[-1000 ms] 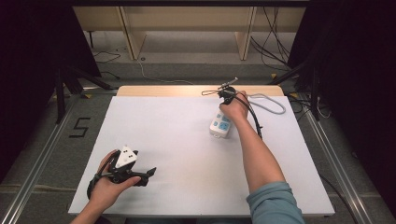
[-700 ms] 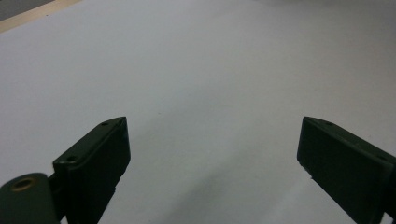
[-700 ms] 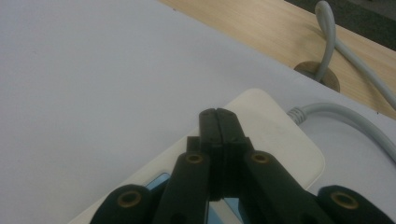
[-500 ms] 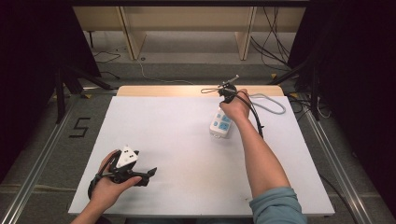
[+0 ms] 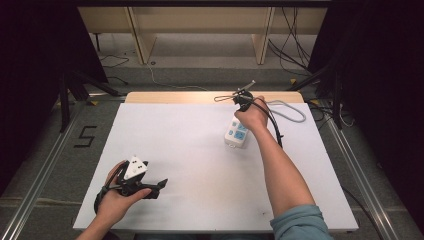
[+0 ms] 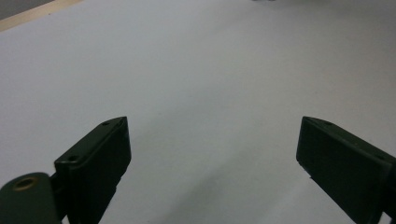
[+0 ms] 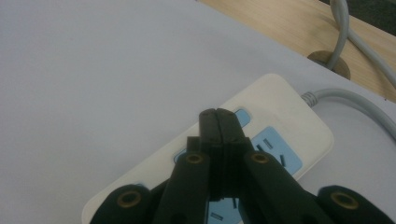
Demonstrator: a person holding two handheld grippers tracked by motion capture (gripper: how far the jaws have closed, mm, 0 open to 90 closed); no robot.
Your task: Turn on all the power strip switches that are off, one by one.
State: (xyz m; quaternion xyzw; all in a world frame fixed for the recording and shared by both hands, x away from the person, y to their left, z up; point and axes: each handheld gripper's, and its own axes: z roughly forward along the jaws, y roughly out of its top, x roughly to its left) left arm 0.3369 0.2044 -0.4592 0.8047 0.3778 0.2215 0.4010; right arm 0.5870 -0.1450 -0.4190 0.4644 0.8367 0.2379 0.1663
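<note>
Above the white power strip [image 7: 261, 140], the right gripper [image 7: 218, 122] has its jaws pressed together with nothing between them, tips over the blue sockets. The strip lies at the far right of the white worktop [image 5: 190, 135], its grey cable [image 5: 292, 107] looping toward the back edge. Near the front left corner, the left gripper [image 5: 150, 186] rests in the hand with jaws spread wide over bare worktop.

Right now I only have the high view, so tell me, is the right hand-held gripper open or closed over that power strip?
Observer: Closed. In the right gripper view, the right hand-held gripper has its jaws pressed together above the power strip, holding nothing.
Operator: Which part of the strip is it over?
Observer: The blue socket faces; the tips sit over the middle of them.
Operator: And the left one?
Observer: The left hand-held gripper is wide open, with bare white table between its jaws.
</note>
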